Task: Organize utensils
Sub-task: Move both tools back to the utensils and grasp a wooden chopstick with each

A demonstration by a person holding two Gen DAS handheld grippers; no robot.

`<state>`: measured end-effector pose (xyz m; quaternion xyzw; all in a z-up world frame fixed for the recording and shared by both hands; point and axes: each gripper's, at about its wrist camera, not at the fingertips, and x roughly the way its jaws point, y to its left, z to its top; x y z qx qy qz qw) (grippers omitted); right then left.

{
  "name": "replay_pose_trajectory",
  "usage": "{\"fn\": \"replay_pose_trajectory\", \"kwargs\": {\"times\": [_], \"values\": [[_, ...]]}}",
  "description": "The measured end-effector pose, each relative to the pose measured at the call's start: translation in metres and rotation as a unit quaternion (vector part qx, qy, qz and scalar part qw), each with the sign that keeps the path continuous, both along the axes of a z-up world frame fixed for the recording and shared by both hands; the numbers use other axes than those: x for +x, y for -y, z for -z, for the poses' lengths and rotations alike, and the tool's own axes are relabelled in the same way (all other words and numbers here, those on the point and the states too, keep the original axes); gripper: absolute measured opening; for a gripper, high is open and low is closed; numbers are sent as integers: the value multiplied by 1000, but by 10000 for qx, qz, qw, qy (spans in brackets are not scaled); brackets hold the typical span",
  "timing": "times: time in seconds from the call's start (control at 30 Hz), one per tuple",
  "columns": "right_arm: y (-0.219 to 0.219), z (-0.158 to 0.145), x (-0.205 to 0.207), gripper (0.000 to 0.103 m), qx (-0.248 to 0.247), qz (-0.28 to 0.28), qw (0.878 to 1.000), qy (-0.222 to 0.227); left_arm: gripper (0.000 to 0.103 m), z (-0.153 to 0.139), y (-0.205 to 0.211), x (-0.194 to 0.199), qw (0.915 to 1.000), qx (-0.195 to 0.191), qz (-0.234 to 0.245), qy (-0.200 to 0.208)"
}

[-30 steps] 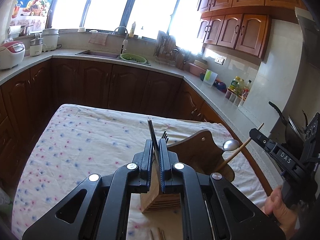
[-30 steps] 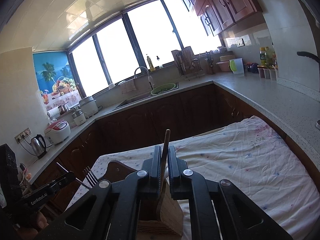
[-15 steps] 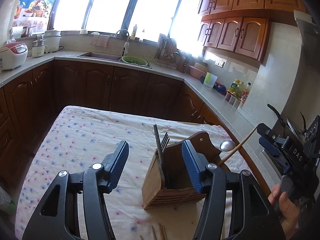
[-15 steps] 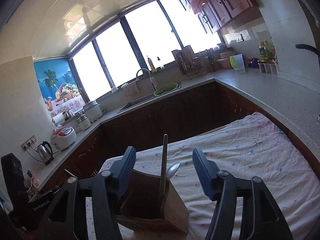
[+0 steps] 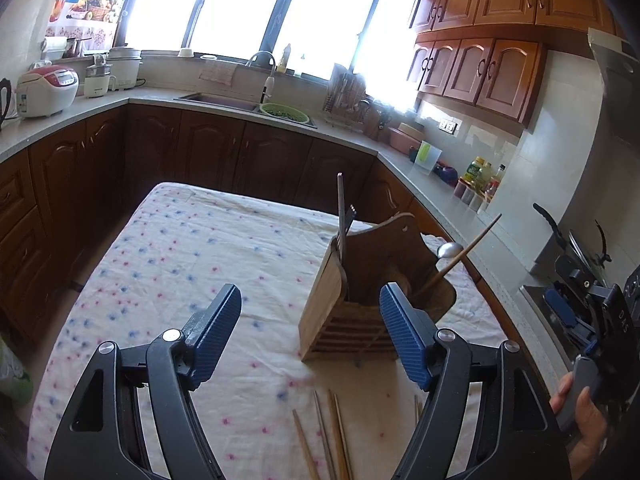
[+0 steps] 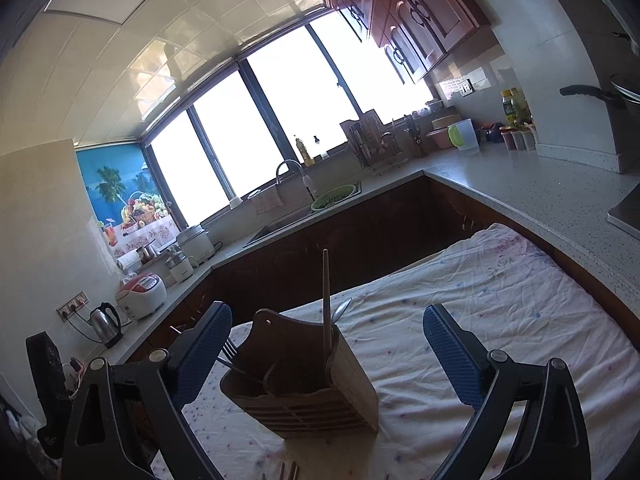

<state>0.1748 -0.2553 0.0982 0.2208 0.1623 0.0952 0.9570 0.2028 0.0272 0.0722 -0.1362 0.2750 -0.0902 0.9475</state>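
Note:
A wooden utensil holder stands on the cloth-covered table. In it are a dark utensil handle and fork, a metal spoon and a wooden chopstick. My left gripper is open and empty, just in front of the holder. Several loose chopsticks lie on the cloth near it. My right gripper is open and empty, above the holder, where the chopstick stands upright beside the spoon and fork. The right gripper also shows in the left wrist view.
The table sits in a U-shaped kitchen with brown cabinets. The counter holds a sink, green colander, rice cooker, bottles and a kettle. A stove with pan is at right.
Both grippers opened, letting go of the dark utensil and the chopstick, which now stand in the holder. Both grippers have drawn back and up from the holder.

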Motion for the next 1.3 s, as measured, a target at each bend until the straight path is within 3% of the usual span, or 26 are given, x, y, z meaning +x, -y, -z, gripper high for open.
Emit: {"fn": "replay_pose_trajectory", "kwargs": {"times": [0.67,1.0,1.3], "values": [[-2,72,-88,98,-433,106,9962,-748,73,67,0,-62,9969,49,2,-782],[-2,102,-97,97,-699,171,9903,-1185,73,86,0,-68,9938,205,-56,-1095],[-4,113,-91,65,-826,196,9851,-1494,73,94,11,-59,9904,424,-2,-1316]]}}
